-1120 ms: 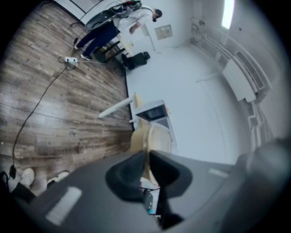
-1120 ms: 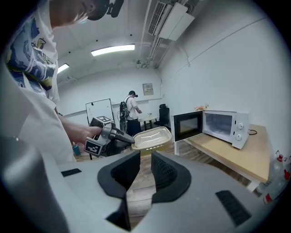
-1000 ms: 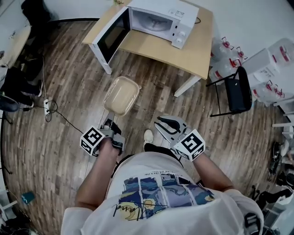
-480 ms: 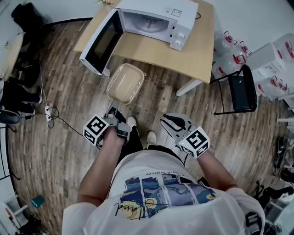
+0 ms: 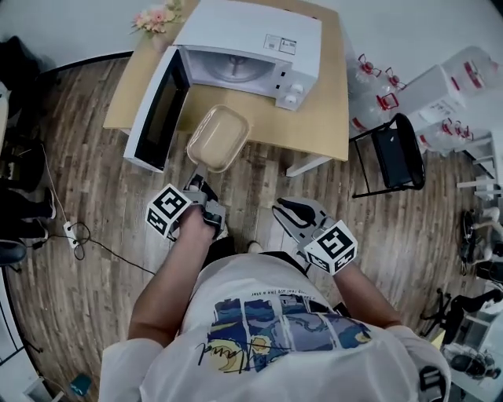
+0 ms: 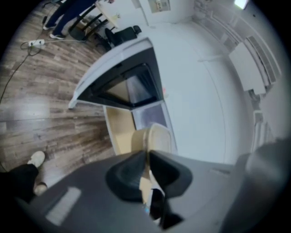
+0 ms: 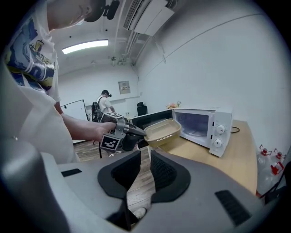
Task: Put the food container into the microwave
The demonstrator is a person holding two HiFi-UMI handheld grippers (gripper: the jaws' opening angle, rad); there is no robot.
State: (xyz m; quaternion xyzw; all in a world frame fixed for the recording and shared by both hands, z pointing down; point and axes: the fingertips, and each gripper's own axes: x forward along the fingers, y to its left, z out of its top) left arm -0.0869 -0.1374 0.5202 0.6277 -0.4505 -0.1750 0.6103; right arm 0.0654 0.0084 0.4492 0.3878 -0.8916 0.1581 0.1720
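A beige food container [image 5: 218,139] hangs level over the table's front edge, just in front of the microwave [image 5: 251,35]. The microwave door [image 5: 157,110] is swung open to the left, and the cavity [image 5: 236,69] shows its glass plate. My left gripper [image 5: 201,179] is shut on the container's near rim. In the left gripper view the container [image 6: 157,136] sticks out past the jaws toward the door [image 6: 122,82]. My right gripper [image 5: 284,210] is held low over the floor, shut and holding nothing. In the right gripper view the container [image 7: 162,129] is beside the microwave [image 7: 204,123].
The wooden table [image 5: 314,126] carries the microwave and a flower bunch [image 5: 157,17]. A black folding chair [image 5: 397,153] and water jugs [image 5: 377,78] stand to the right. A power strip with cable [image 5: 71,232] lies on the floor at left. A person [image 7: 104,102] stands far back.
The person has stepped toward the table. The left gripper has carried the container from over the floor to the table's edge before the open microwave. The right gripper stayed shut beside the body.
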